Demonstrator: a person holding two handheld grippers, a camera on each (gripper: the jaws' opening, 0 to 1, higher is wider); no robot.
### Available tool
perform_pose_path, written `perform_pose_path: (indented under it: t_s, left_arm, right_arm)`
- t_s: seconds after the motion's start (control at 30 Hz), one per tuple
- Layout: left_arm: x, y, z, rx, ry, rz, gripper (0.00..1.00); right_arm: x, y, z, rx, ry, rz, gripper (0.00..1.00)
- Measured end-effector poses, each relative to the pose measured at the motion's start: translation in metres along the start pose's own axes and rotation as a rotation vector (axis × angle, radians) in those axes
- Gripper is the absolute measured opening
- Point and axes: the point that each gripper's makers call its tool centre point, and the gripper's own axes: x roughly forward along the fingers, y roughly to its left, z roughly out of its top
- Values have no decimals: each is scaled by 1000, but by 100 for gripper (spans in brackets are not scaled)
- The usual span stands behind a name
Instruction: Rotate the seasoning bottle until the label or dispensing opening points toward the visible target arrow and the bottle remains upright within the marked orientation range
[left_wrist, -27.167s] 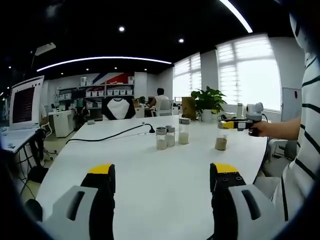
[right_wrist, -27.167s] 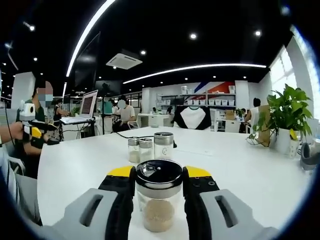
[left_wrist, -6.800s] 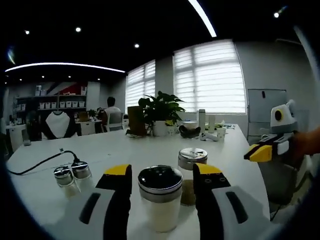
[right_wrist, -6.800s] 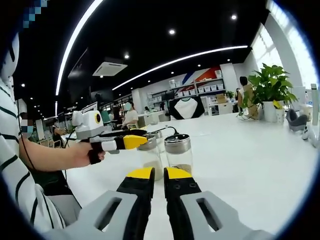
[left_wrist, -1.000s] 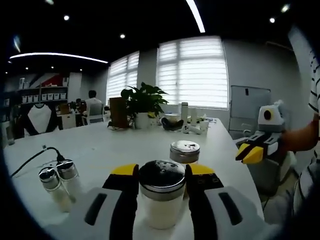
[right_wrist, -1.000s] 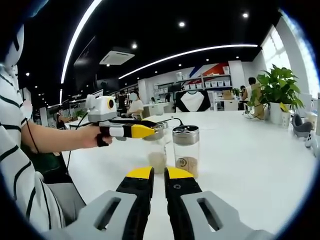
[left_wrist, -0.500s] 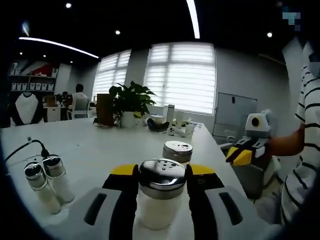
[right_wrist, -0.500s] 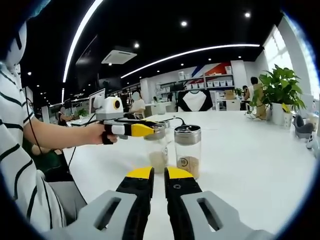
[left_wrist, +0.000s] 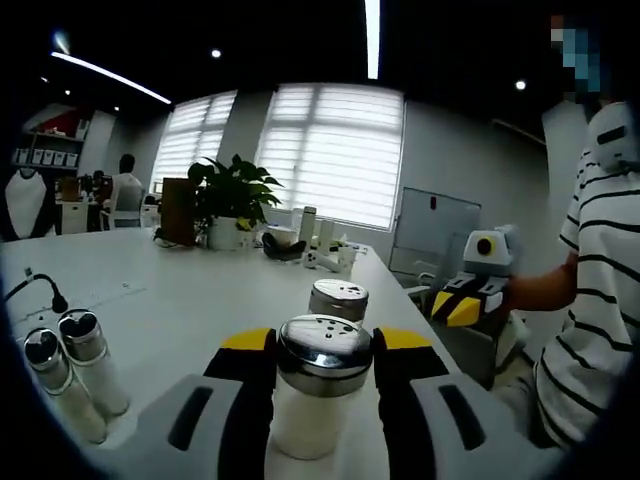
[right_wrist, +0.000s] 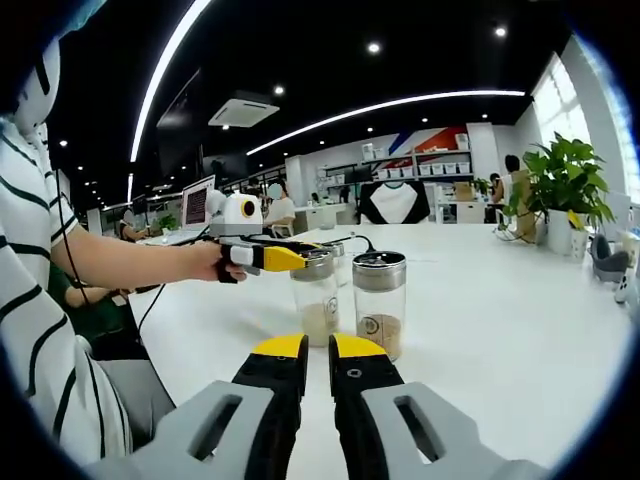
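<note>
1. Since half a second ago the left gripper (left_wrist: 323, 345) has swung with its bottle: in the left gripper view the window blinds (left_wrist: 325, 155) now stand behind the bottle and the shelves have slid off toward the left edge, while the right gripper view is nearly unchanged.
2. White table (left_wrist: 190, 290): the landmark for everything below, it carries all the bottles.
3. Person's striped sleeve (right_wrist: 30, 330): beside the table's near edge in the right gripper view, with the hand (right_wrist: 205, 262) reaching over the tabletop.
4. Potted plant (left_wrist: 228, 195): at the table's far end, in front of the blinds.
5. Left gripper: over the table, its yellow-tipped jaws pinch the seasoning bottle (left_wrist: 322, 385) just under the perforated metal lid; the bottle stands upright.
6. Right gripper (right_wrist: 318, 352): low over the table's near part, jaws pressed together on nothing.
7. Second bottle (right_wrist: 379, 302): on the table just beside the held one, tan contents, round label.
8. Two small shakers (left_wrist: 65, 370): on the table, touching each other, well apart from the held bottle.
</note>
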Motion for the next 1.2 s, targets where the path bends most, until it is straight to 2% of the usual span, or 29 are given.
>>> perform_pose_path:
  t_s: [0.1,0.2,0.37,0.6,0.67,0.8,0.9,0.97,1.07,1.2]
  left_arm:
    - [0,-1,0,-8,-3,-9,41]
    - [2,-3,0,-2,-1,9,41]
    - [0,-3,1,10,-9,67,41]
    - [-1,-3,9,42,-37,184,45]
    - [-5,3,11,27,-53,248,45]
    - [-7,0,14,46,-75,306,48]
    - [-12,3,21,31,-118,390,50]
    - [-15,5,24,67,-120,453,50]
    - [-14,4,22,98,-110,496,50]
    - [-6,-1,16,103,-86,489,50]
  right_arm:
    - [-2,0,-1,-1,1,-1,6]
    - [-3,1,-1,-1,1,-2,6]
    - [-2,2,0,-3,-4,-3,6]
    - [0,4,2,5,-13,-4,6]
    - [0,4,2,6,-14,-11,6]
    - [-2,4,3,10,-18,-20,6]
    - [-3,2,3,15,-21,-30,6]
    - [-4,1,3,18,-21,-38,6]
    - [-4,0,3,20,-22,-42,6]
    - [-4,0,4,16,-21,-45,6]
